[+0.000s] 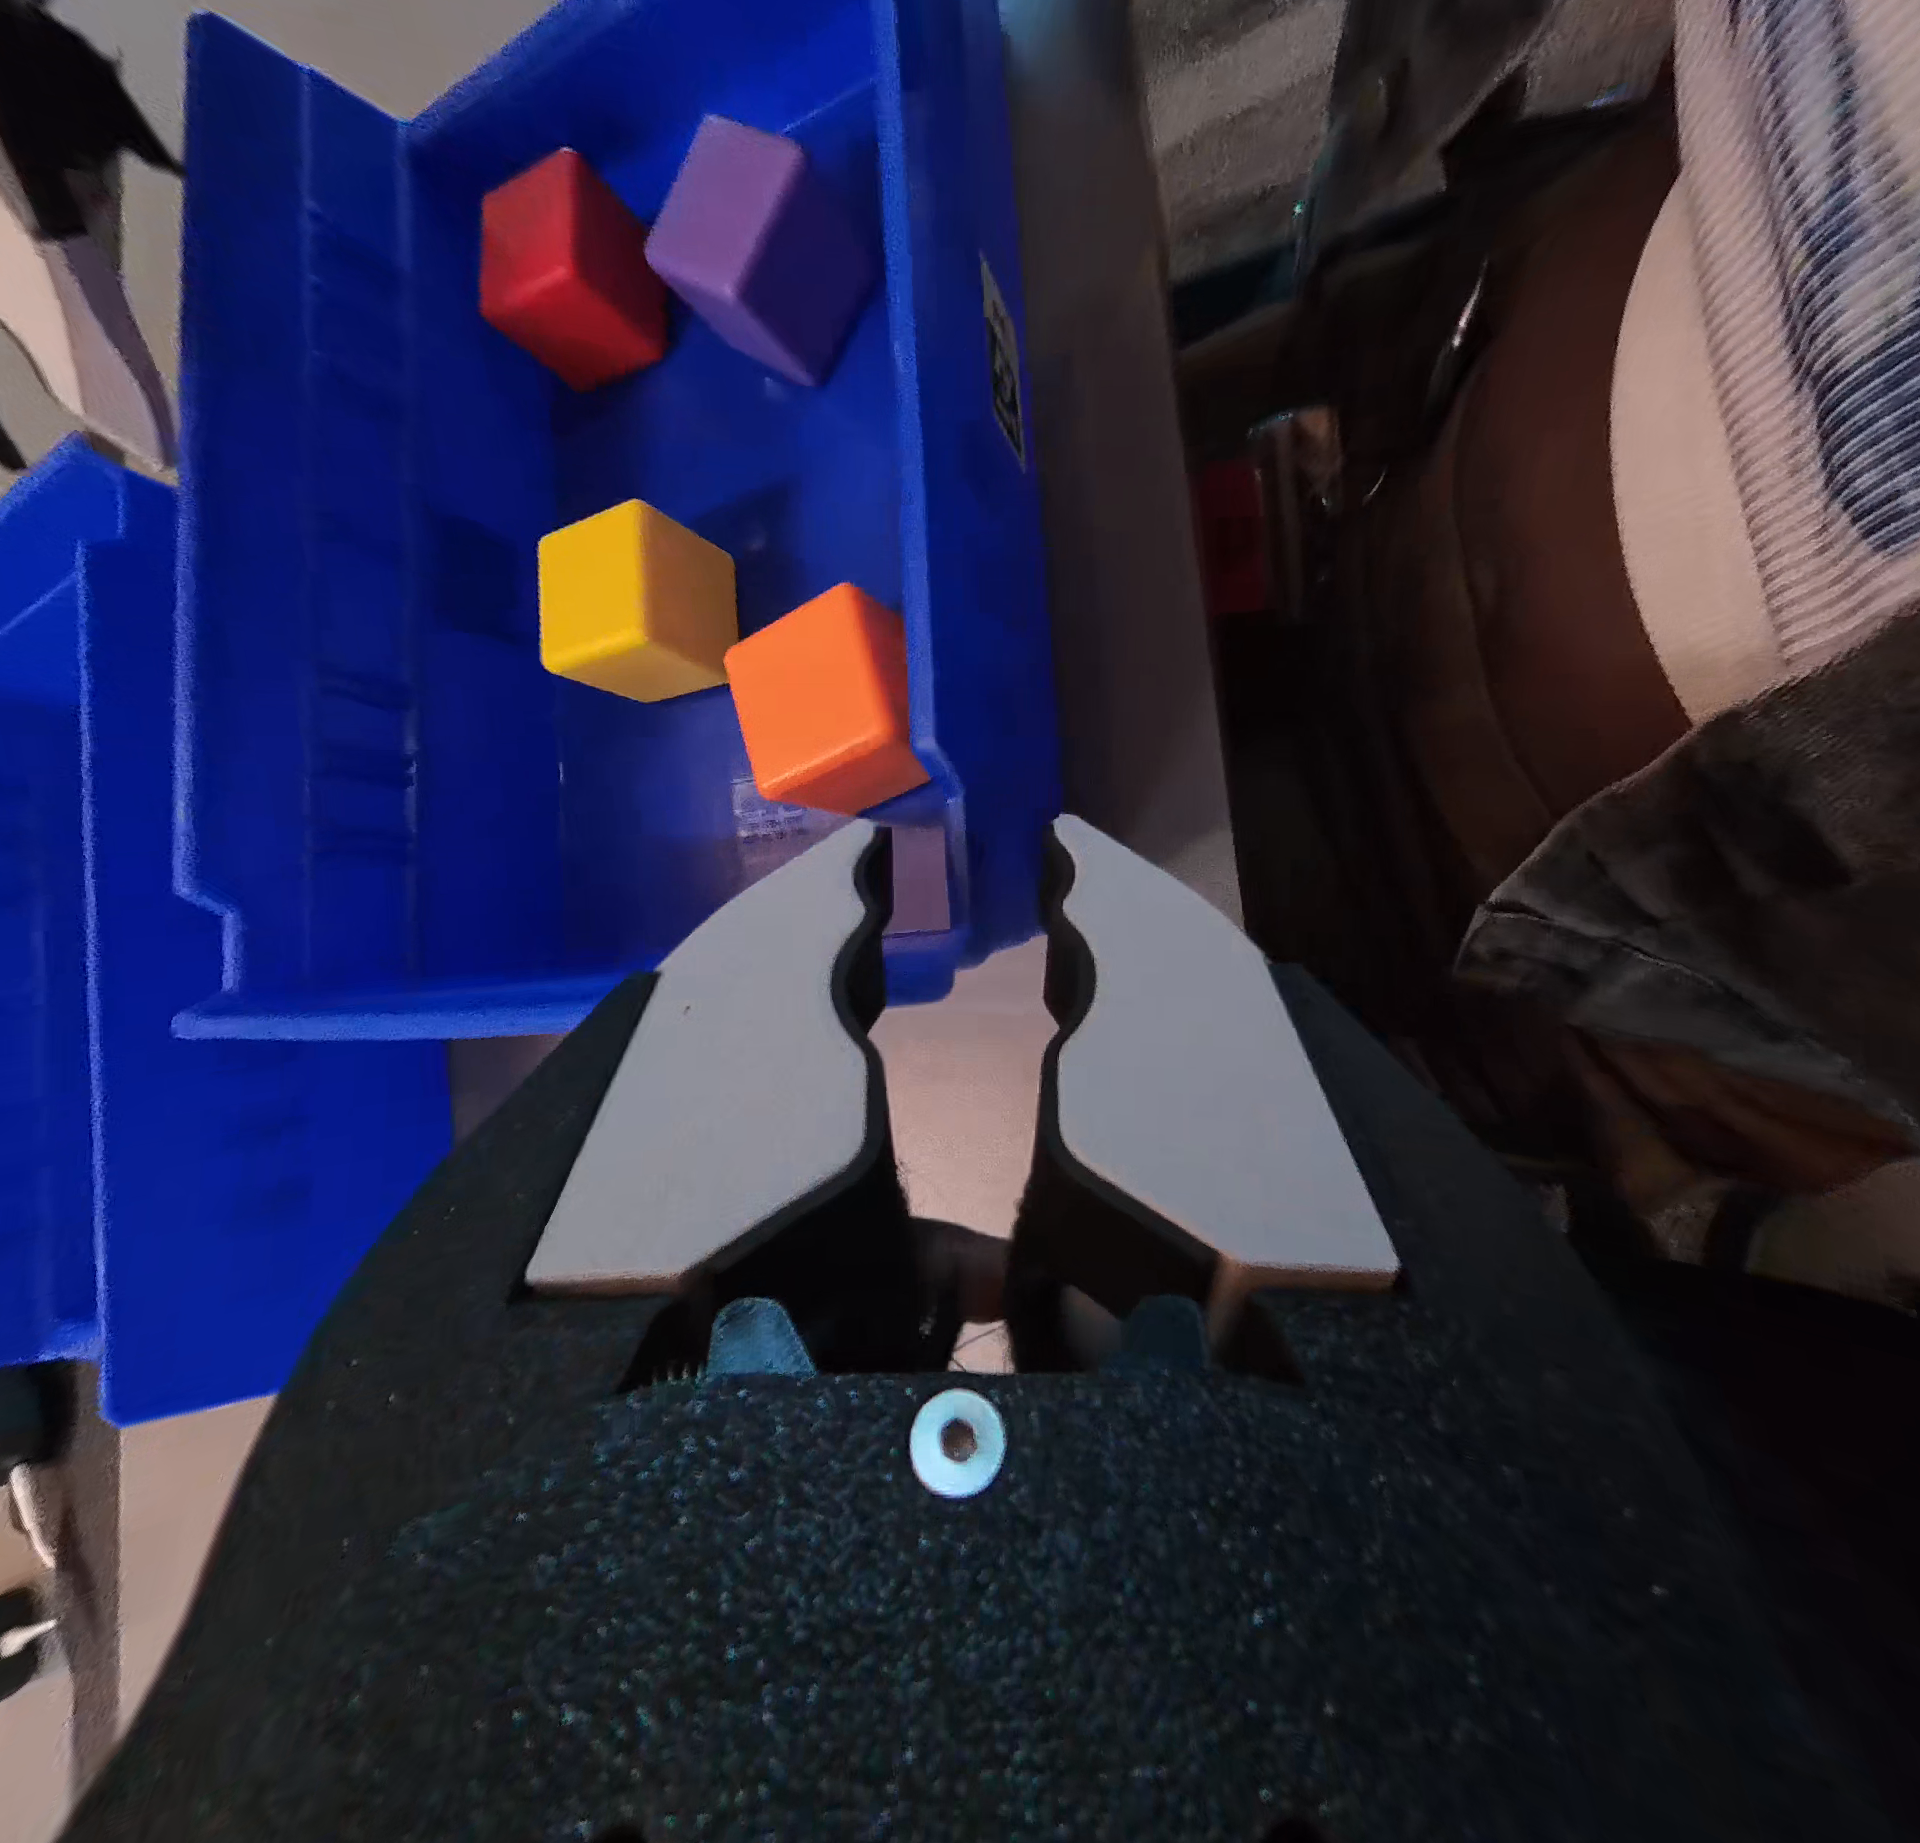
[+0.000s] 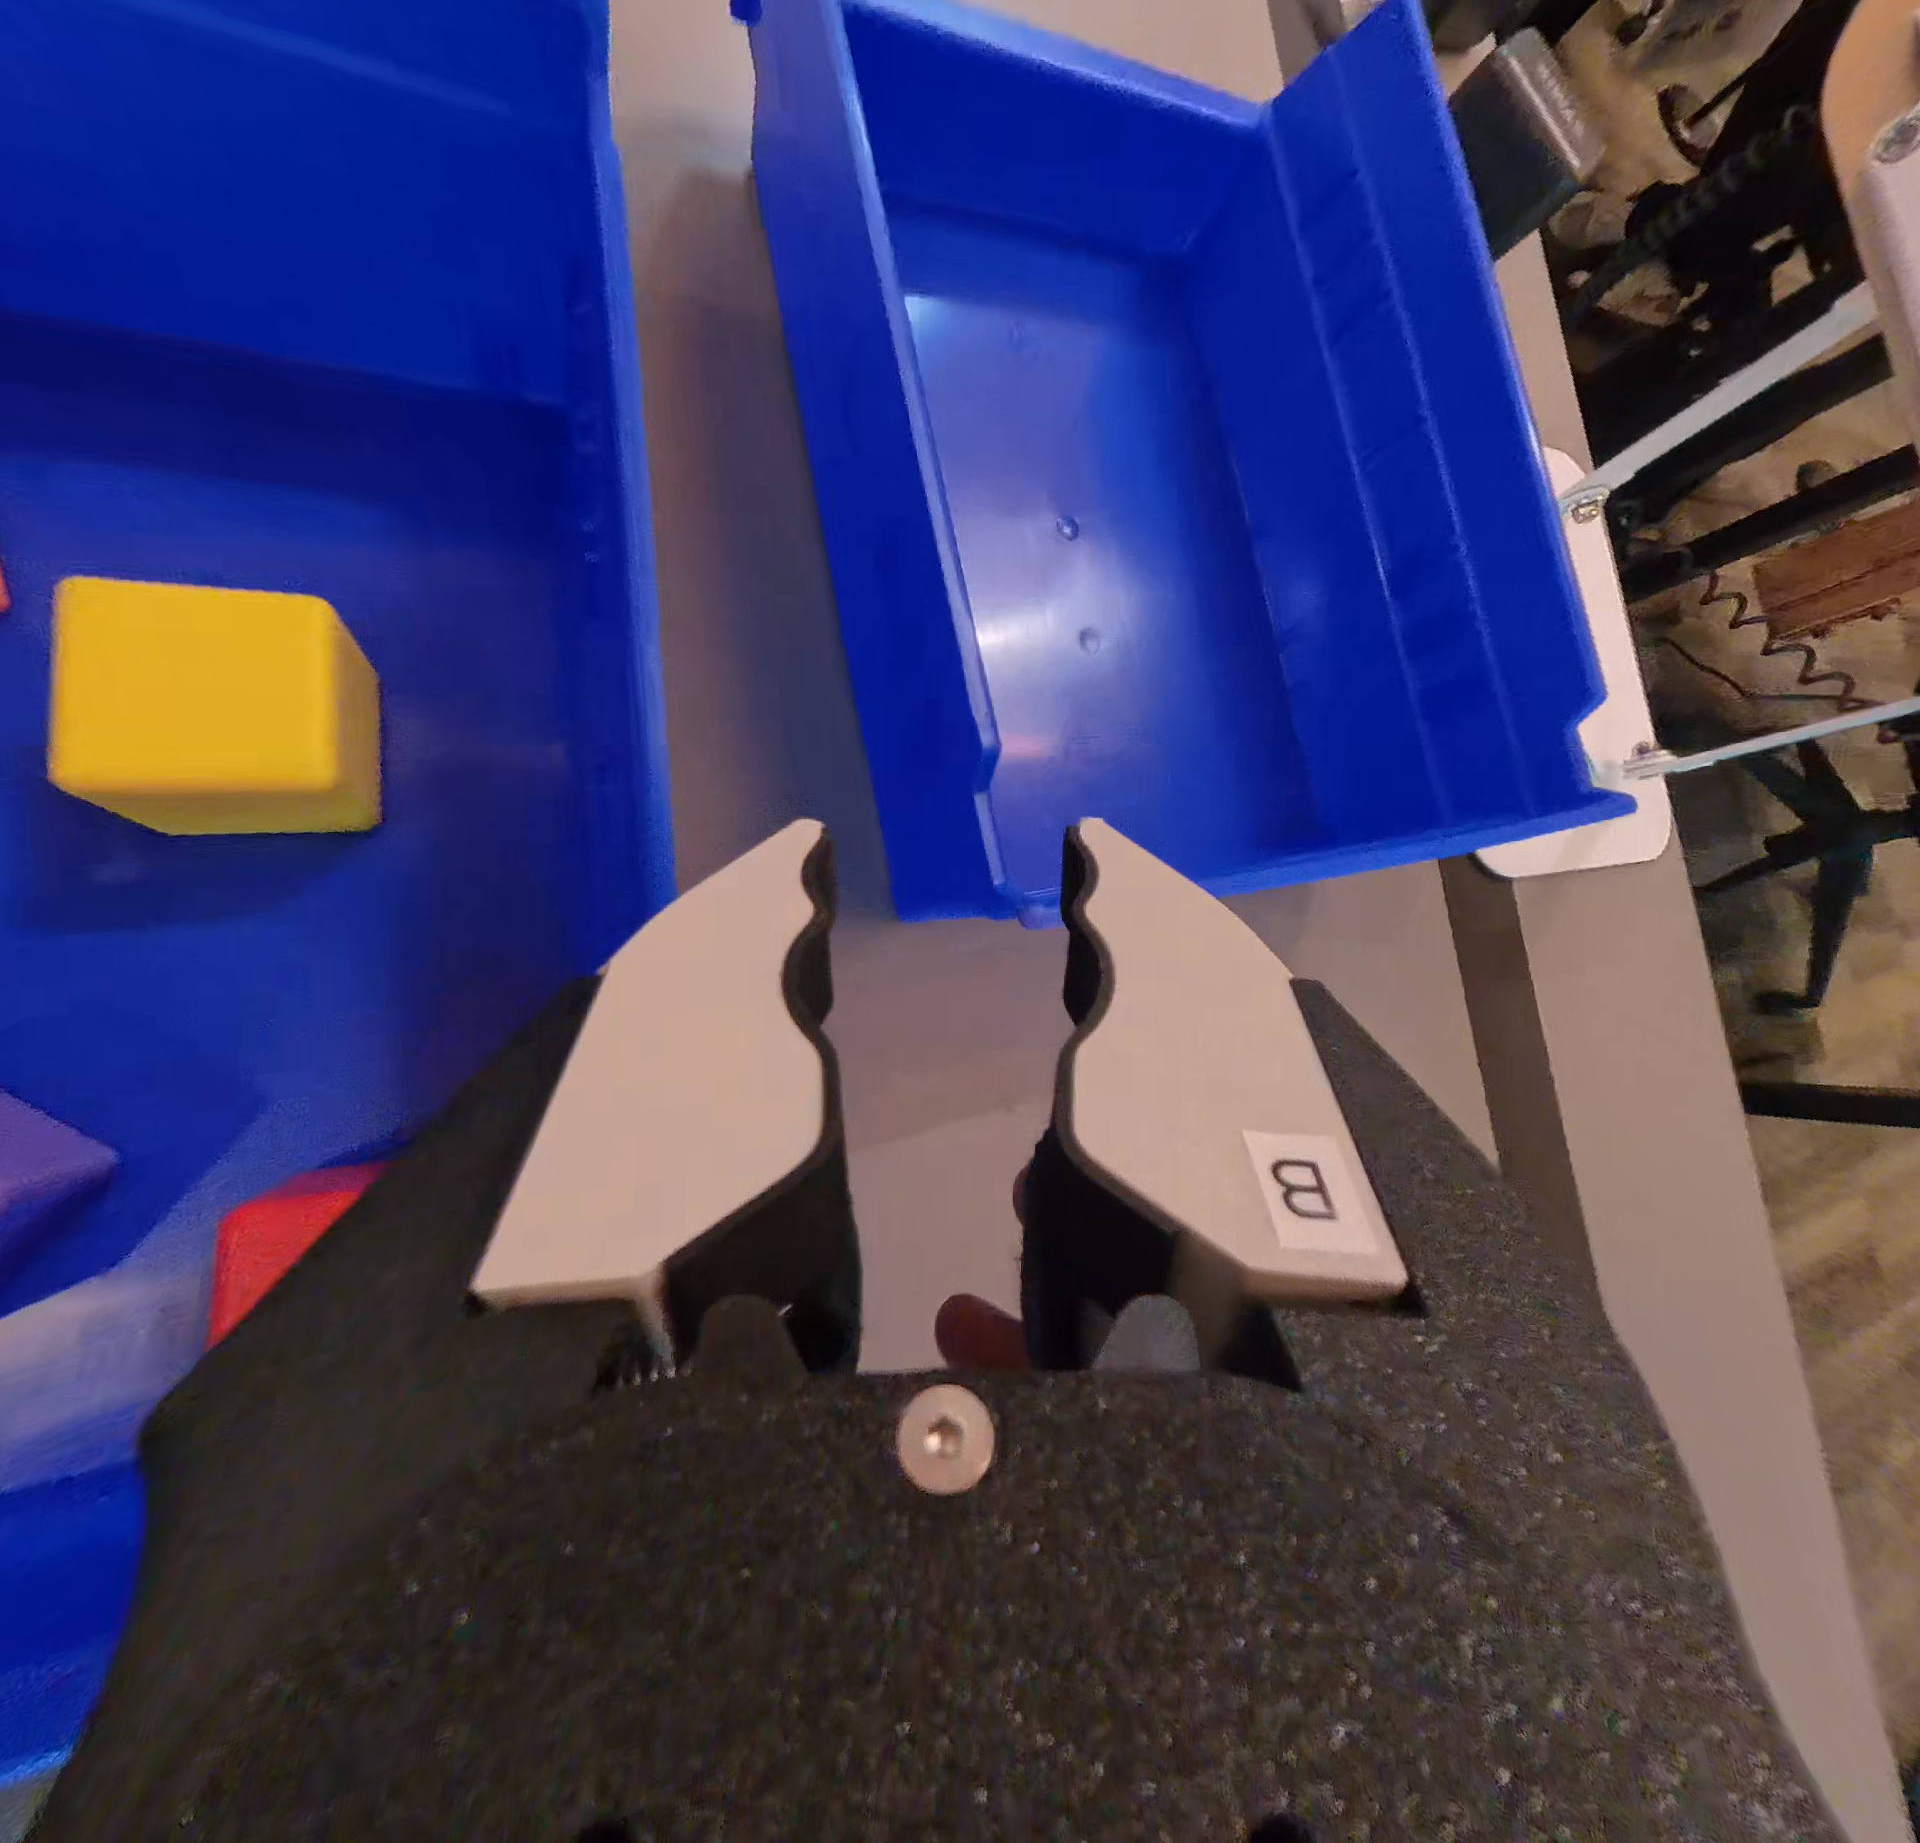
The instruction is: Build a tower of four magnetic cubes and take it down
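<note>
On my left side, the left gripper (image 1: pixel 961 848) hangs with its jaws apart and nothing between the pads, its tips just above the near right corner of a blue bin (image 1: pixel 312 567) that sits on a pale table (image 1: pixel 956 1097). Four cubes lie loose on that bin's floor, none stacked. A red cube (image 1: pixel 566 271) sits at the far end with a purple cube (image 1: pixel 764 250) touching its right side. Nearer to me is a yellow cube (image 1: pixel 629 598), and an orange cube (image 1: pixel 821 697) leans against its near right corner and against the bin's right wall, closest to my left fingertips. A small label is stuck on the outside of that right wall. Part of a second blue bin shows at the far left edge of the left wrist view.

Further right, the right gripper (image 2: pixel 945 874) is also open and bare, its fingers spread over the strip of table between the two bins. To its left, the bin with the cubes fills the edge of the right wrist view, where the yellow cube (image 2: pixel 208 702) shows clearly, while the purple cube (image 2: pixel 47 1185) and the red cube (image 2: pixel 281 1243) are partly cut off by the gripper body. To its right is the other blue bin (image 2: pixel 1403 422), its near left corner lying just past my right fingertips. Beyond the table's right edge I see dark metal frames and cables on the floor.
</note>
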`<state>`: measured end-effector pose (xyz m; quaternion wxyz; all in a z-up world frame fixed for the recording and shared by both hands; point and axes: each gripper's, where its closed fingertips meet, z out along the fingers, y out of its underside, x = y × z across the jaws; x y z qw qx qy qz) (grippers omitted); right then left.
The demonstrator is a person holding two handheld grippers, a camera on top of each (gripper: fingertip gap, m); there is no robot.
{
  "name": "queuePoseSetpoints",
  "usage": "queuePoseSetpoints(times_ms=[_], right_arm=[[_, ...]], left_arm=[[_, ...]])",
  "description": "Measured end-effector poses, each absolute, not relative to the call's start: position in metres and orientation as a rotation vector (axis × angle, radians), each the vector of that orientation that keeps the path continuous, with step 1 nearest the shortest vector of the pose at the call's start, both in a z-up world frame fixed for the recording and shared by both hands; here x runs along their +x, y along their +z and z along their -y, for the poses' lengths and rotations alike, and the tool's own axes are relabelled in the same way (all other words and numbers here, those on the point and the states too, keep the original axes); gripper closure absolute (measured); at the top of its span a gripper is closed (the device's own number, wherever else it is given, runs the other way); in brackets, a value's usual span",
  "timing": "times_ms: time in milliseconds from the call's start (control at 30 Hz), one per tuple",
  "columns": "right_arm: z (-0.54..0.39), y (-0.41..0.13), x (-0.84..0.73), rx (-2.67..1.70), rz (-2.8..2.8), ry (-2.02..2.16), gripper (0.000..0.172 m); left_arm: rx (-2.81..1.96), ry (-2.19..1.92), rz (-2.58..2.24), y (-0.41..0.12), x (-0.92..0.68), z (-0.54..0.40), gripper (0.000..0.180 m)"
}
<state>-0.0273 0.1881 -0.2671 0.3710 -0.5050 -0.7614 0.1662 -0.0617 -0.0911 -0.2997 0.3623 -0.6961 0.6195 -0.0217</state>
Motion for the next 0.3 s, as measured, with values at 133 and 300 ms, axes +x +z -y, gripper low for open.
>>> queuePoseSetpoints(times_ms=[133,300], right_arm=[[-0.188,-0.277,-0.034,-1.248,2.038,0.304,0.136],[-0.199,-0.291,-0.038,-1.313,2.114,0.125,0.147]], left_arm=[[-1.816,-0.006,-1.660,-0.304,-0.062,0.091,0.155],[-1.852,0.045,-1.714,-0.314,-0.060,0.088,0.166]])
